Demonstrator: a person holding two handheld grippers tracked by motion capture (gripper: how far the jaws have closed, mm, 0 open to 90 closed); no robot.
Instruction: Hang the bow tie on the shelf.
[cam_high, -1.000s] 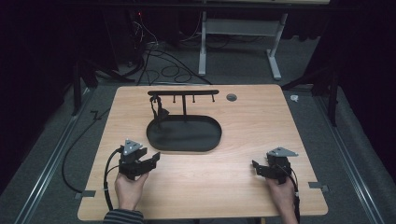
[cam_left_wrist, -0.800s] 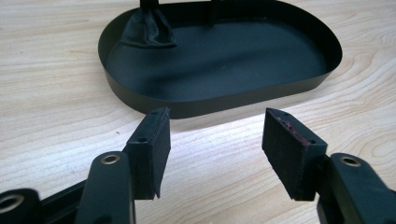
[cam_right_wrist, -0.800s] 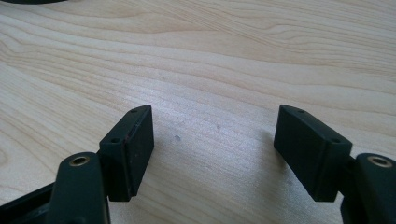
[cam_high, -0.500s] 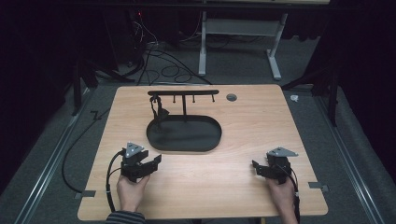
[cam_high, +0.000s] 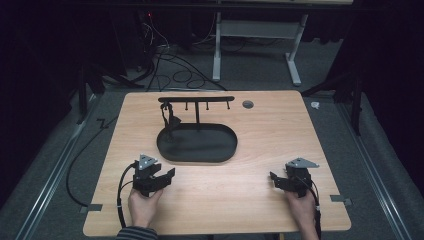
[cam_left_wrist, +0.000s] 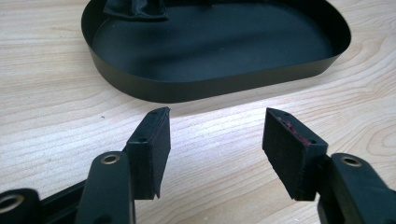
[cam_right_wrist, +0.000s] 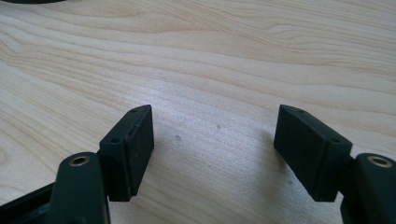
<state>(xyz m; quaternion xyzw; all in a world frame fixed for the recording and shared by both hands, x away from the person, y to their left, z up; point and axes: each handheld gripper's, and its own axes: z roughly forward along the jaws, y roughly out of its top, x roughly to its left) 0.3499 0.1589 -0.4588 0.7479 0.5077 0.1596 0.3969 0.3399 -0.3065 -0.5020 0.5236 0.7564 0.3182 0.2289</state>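
Observation:
A black oval tray (cam_high: 197, 150) lies at the middle of the wooden table, and a black rack with a hook bar (cam_high: 196, 99) rises from its far side. A small dark item (cam_high: 171, 121) hangs from the bar's left end and reaches the tray (cam_left_wrist: 215, 81), where its lower part (cam_left_wrist: 135, 9) shows at the far left corner. My left gripper (cam_high: 161, 176) rests near the front left, just short of the tray, open and empty (cam_left_wrist: 217, 135). My right gripper (cam_high: 276, 181) sits at the front right, open over bare wood (cam_right_wrist: 215, 133).
A round dark grommet (cam_high: 248, 104) sits in the table near the far edge. Cables lie on the floor beyond the table, and a white desk frame (cam_high: 255, 40) stands behind. Metal rails run along both sides of the table.
My left gripper has slid a little nearer the table's front edge. The right gripper has stayed in place.

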